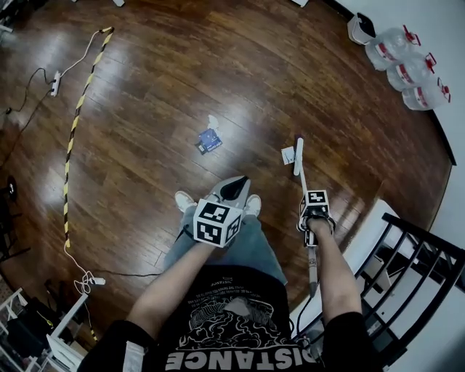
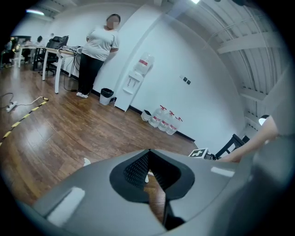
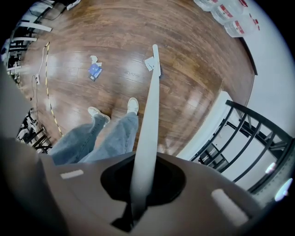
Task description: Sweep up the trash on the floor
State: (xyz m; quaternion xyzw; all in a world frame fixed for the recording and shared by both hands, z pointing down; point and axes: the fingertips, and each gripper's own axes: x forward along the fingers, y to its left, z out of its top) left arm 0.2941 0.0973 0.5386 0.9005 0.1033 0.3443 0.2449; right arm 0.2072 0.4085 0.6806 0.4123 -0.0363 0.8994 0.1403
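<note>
The right gripper is clenched on a pale broom handle, angled down so its far end rests just beside a white paper scrap on the wooden floor, likely ready to sweep. The left gripper is closed on nothing, held out of the way. A blue packet lies further left.

Bright, even indoor light from overhead; the ceiling light clips to white in the left gripper view. Glossy floor shows soft glare patches, shadows faint. Both gripper views: heavy fisheye, black vignette at corners, lines bowed. Near-lens foreground soft — broom handle blurs toward the bottom. Head view sharp.
</note>
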